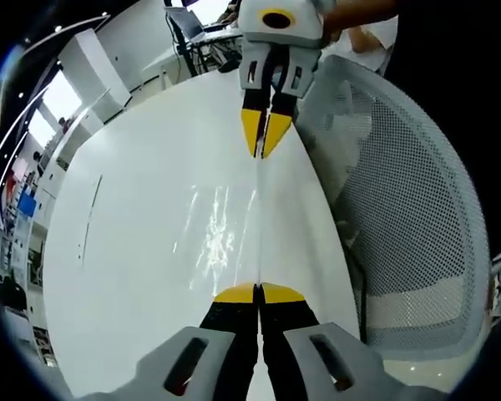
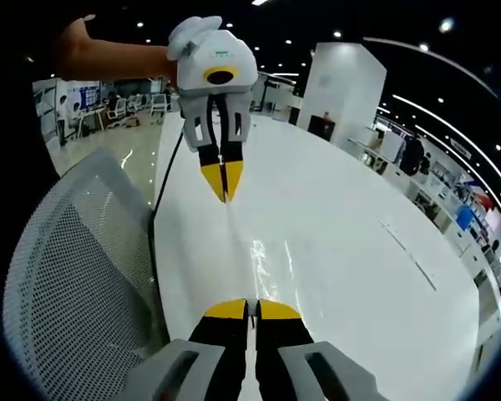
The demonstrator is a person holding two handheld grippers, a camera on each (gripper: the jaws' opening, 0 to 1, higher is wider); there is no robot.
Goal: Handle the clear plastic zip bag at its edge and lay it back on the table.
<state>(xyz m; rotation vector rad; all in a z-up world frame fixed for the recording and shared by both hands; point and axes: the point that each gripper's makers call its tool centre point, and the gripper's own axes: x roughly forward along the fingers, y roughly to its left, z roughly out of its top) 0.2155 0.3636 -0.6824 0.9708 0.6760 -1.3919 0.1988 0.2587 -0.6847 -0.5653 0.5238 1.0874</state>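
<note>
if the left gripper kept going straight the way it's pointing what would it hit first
Most likely the right gripper, which faces it head-on along the stretched edge of the clear zip bag. The left gripper is shut on that same edge over the white table. Depth is hard to judge.

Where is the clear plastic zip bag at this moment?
The zip bag is stretched between the left gripper and right gripper, each shut on an opposite edge, over the white table beside the mesh chair.
</note>
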